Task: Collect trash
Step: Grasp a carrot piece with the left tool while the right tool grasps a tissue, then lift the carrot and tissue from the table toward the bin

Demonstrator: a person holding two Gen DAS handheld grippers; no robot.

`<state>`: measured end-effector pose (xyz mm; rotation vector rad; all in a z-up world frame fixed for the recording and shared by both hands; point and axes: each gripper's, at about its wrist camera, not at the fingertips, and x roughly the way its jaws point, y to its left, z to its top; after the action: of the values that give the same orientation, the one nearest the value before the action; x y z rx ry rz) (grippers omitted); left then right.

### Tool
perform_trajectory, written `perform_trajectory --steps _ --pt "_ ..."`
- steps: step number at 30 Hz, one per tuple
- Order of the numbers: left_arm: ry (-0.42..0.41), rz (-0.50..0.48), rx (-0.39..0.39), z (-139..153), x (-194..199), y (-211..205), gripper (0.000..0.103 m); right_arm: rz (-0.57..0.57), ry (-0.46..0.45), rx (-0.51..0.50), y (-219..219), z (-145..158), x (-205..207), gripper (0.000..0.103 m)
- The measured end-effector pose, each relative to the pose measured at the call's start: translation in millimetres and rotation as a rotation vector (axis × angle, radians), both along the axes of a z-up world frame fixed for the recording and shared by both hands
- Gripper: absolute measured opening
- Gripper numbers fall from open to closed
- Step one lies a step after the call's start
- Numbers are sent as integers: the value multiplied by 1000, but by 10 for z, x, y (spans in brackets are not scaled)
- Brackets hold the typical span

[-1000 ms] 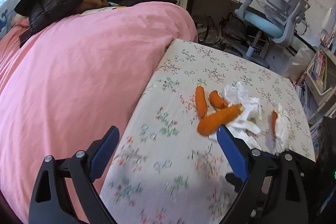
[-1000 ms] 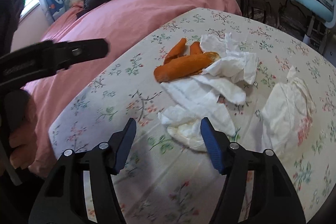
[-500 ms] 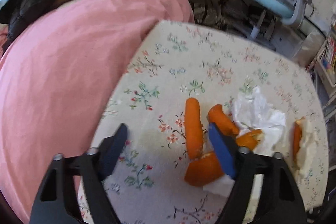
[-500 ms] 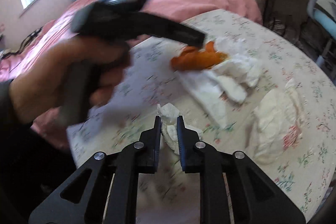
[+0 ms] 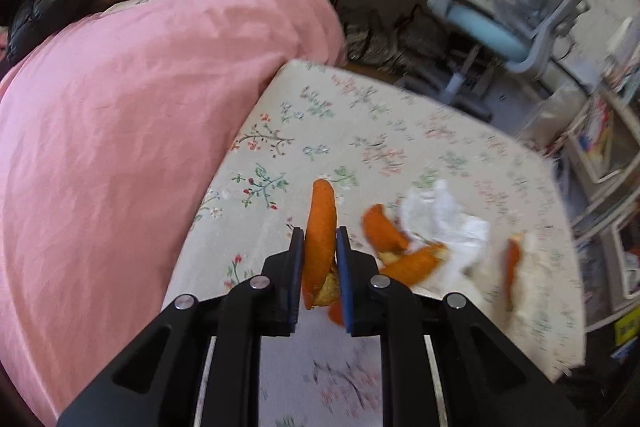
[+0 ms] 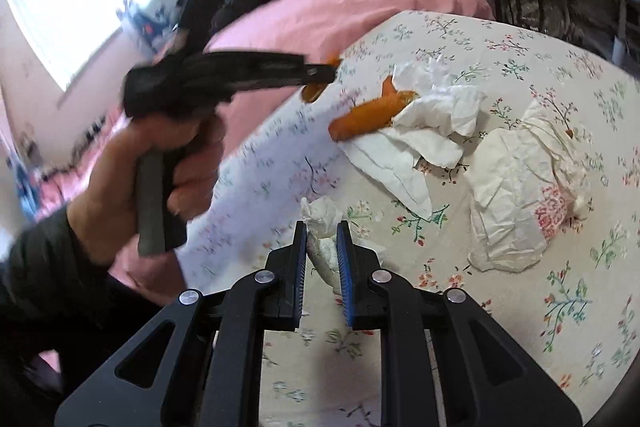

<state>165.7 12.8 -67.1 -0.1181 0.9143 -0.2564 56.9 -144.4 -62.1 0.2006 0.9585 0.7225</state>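
Peel (image 5: 320, 227) on the floral sheet (image 5: 360, 131) now pinched as L gripper (image 5: 320, 241) finishes closing, R gripper (image 6: 322, 235) already clamped on a tissue wad (image 6: 320, 223) — both loaded, more peels & tissues left.

Both wrist cameras look steeply down, close over the floral tabletop (image 5: 360, 131) — sharing the orange peels (image 6: 372, 115) mid-frame.
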Motion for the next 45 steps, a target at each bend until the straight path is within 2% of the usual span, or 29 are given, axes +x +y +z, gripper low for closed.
perform_trajectory --steps 7,13,17,31,45 --pt "-76 -56 -29 259 -490 29 17 -89 29 178 -231 137 -69 14" --pt "-115 -79 12 306 -775 35 17 -138 27 260 -403 224 -252 14" --pt "-125 -87 6 330 -926 53 17 -154 28 306 -470 268 -446 14" --pt "-175 -150 66 312 -1498 -38 17 -120 52 354 -340 273 -1325 14" --pt "-195 -179 96 239 -1980 -52 17 -107 131 336 -220 16 -1964 14"
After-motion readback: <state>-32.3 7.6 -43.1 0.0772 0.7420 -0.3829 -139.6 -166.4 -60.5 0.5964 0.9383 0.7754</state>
